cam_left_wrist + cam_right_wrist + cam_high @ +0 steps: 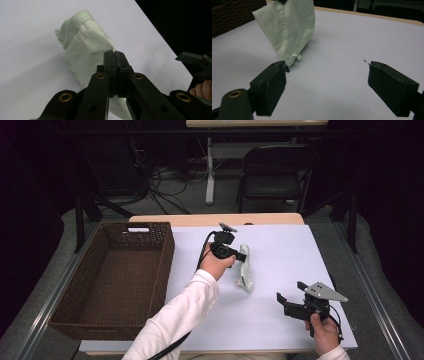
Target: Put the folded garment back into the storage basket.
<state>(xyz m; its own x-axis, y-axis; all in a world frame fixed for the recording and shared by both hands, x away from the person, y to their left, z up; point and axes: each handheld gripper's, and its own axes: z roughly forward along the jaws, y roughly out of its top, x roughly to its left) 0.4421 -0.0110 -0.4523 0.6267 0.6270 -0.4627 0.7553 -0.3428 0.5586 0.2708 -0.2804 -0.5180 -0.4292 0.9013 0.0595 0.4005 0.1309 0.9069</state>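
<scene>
This looks like a lab or recording room: dark curtained walls at both frame edges, tangled black cables (165, 182) on the grey floor at top centre, a black folding chair (272, 172) beside a white-legged table (210, 170), metal frame struts (80, 220) at left.

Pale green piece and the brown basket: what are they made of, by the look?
Pale green piece: woven cloth, probably cotton, matte; stitched hem, soft creases, and it sags where the left claw pinches it. Brown basket: woven wicker or rattan look, matte dark brown; the walls show a regular weave and a cut-out handle slot. Whether it is natural or plastic fibre is not clear.
</scene>
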